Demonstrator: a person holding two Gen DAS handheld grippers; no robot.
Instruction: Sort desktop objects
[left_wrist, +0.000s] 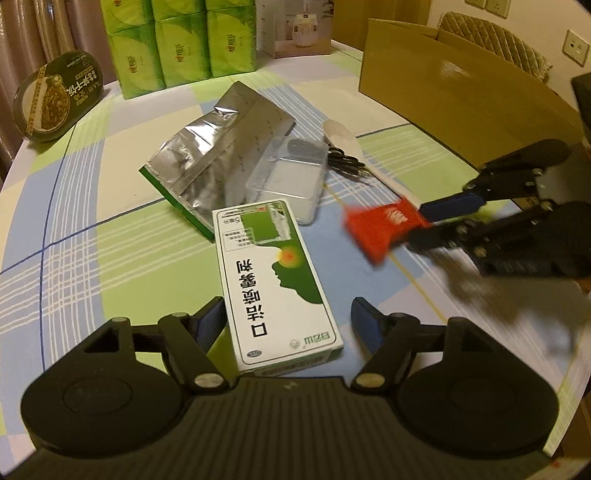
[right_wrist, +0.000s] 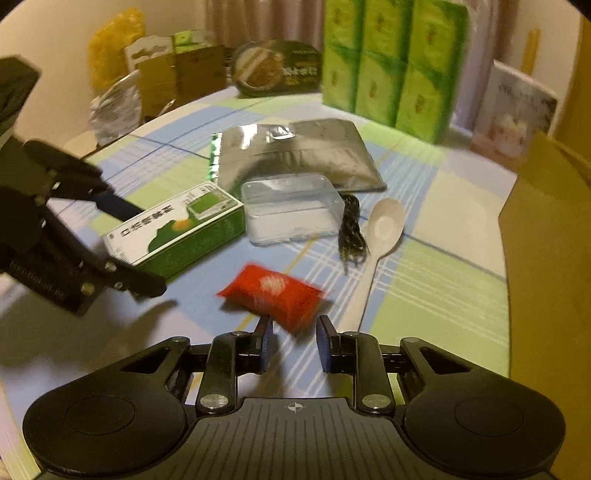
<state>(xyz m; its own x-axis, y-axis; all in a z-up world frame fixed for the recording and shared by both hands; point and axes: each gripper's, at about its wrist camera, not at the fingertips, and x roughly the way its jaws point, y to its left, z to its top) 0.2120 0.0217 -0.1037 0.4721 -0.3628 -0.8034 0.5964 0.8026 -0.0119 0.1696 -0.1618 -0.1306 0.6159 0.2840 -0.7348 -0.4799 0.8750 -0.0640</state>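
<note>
A white-and-green medicine box (left_wrist: 277, 288) lies flat on the checked tablecloth (left_wrist: 122, 243). My left gripper (left_wrist: 288, 317) is open and straddles the box's near end, with a gap between the box and the right finger. In the right wrist view the left gripper (right_wrist: 147, 251) has one finger behind the medicine box (right_wrist: 173, 229) and one in front. My right gripper (right_wrist: 293, 332) is shut on the near end of a small red packet (right_wrist: 273, 299). The left wrist view shows the right gripper (left_wrist: 417, 225) pinching the red packet (left_wrist: 380, 229), which is blurred.
A silver foil bag (left_wrist: 218, 155), a clear plastic case (left_wrist: 291, 173), a black cable (left_wrist: 343, 158) and a white spoon (left_wrist: 347, 144) lie mid-table. An open cardboard box (left_wrist: 461, 96) stands at the right. Green tissue packs (left_wrist: 177, 40), a green food bowl (left_wrist: 51, 99) and a carton (left_wrist: 295, 26) line the back.
</note>
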